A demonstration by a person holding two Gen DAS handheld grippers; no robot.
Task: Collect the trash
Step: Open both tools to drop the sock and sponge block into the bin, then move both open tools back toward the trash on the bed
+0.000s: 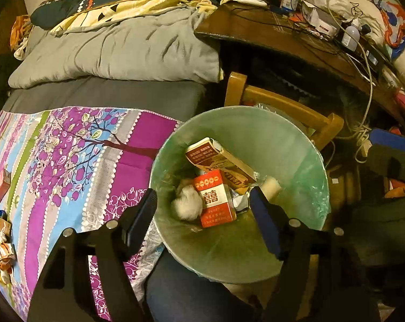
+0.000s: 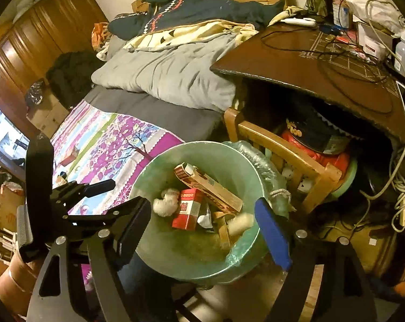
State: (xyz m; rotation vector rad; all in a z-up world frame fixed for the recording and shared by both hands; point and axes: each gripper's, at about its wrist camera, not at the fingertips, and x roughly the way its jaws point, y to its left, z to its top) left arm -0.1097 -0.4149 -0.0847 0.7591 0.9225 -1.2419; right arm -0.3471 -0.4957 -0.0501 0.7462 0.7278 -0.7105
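Note:
A green-lined trash bin [image 1: 291,145] [image 2: 229,158] stands beside the bed. Inside lie a red cigarette pack [image 1: 216,201] [image 2: 187,212], a long brown box [image 1: 221,158] [image 2: 210,187], a crumpled white tissue [image 1: 187,205] [image 2: 166,201] and a pale roll [image 1: 271,186] [image 2: 241,222]. My left gripper [image 1: 202,204] is open and empty above the bin. My right gripper [image 2: 202,214] is open and empty above the bin too. The left gripper also shows in the right wrist view [image 2: 76,187], left of the bin.
Small wrappers and candy-like scraps [image 1: 4,244] and a small brown box [image 1: 2,182] lie on the purple floral quilt [image 1: 76,161]. A wooden chair [image 2: 288,155] and a cluttered dark desk [image 2: 323,64] stand right of the bin. Cables [image 2: 398,193] hang at right.

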